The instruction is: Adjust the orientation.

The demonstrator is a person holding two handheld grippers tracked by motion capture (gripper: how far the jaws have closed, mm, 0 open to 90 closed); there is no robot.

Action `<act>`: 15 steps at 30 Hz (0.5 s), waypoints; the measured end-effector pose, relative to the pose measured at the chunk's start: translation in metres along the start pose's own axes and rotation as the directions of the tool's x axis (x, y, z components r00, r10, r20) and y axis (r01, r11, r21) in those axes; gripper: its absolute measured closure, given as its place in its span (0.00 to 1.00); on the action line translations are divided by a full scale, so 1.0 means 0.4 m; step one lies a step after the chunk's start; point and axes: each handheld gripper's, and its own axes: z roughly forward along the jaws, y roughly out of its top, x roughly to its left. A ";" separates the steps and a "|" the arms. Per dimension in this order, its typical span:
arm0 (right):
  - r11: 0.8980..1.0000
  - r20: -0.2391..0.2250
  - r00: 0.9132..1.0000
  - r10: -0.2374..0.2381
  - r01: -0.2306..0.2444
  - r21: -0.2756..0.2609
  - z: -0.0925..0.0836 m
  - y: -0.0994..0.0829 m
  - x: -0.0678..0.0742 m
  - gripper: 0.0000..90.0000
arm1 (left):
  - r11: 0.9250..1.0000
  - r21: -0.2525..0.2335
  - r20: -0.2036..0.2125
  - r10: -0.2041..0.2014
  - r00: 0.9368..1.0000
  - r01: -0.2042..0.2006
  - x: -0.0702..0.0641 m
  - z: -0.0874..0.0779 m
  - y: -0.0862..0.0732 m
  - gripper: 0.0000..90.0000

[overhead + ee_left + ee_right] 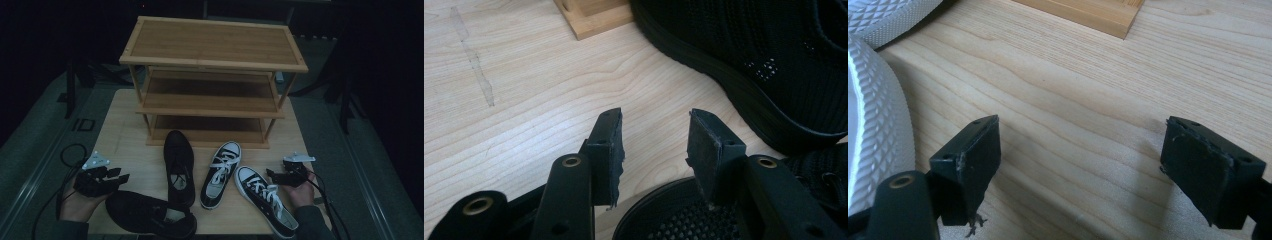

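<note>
- Progress: none of the four shoes is on the wooden rack [212,60]; its three shelves stand bare at the far side of the table [125,125], so the work of stowing the shoes is judged barely begun.
- Shoes, left pair: one black shoe [179,167] lies lengthwise at the middle, toe toward the rack; a second black shoe [150,214] lies crosswise at the near edge, just right of the left hand.
- Shoes, right pair: one black-and-white sneaker [221,174] sits right of centre, toe toward the rack; the other sneaker [266,200] lies near right, angled, with its toe just beside the right gripper.
- Left gripper [119,178]: held low over the near left of the table, aimed right at the crosswise black shoe. Its jaws stand partly spread with nothing between them; in the left gripper view [654,145] the shoe's dark mesh lies just beneath and beyond the tips, not pinched.
- Right gripper [272,175]: held low at the near right, aimed left toward the sneaker's toe. Jaws stand wide apart over bare wood [1078,150], holding nothing; the white rubber toe shows at the left edge.
- Remaining: all four shoes are yet to be picked up and shelved.
</note>
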 end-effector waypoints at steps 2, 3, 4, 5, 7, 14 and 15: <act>1.000 0.000 1.000 0.000 0.000 0.000 0.000 0.000 0.000 0.18 | 1.000 -0.001 0.000 0.006 1.000 -0.006 -0.003 -0.002 0.001 0.64; 1.000 0.000 1.000 0.000 0.000 0.000 0.000 0.000 0.000 0.18 | 1.000 0.002 0.001 0.009 1.000 -0.009 -0.005 -0.003 0.001 0.64; 1.000 0.000 1.000 0.000 0.000 0.000 0.000 0.000 0.000 0.18 | 1.000 0.001 0.002 0.010 1.000 -0.010 -0.006 -0.004 0.002 0.64; 1.000 0.000 1.000 0.000 0.000 0.000 0.000 0.000 0.000 0.18 | 1.000 -0.001 0.001 0.013 1.000 -0.013 -0.007 -0.005 0.002 0.64; 1.000 0.000 1.000 0.001 -0.001 0.000 0.000 0.000 0.000 0.18 | 1.000 0.002 0.003 0.014 1.000 -0.014 -0.008 -0.007 0.003 0.64; 1.000 0.000 1.000 0.001 -0.001 -0.001 0.000 0.000 0.000 0.18 | 1.000 0.007 0.007 0.026 1.000 -0.026 -0.013 -0.013 0.011 0.64; 1.000 0.000 1.000 0.001 -0.001 -0.001 0.000 0.000 0.000 0.18 | 1.000 0.008 0.007 0.029 1.000 -0.029 -0.015 -0.014 0.012 0.64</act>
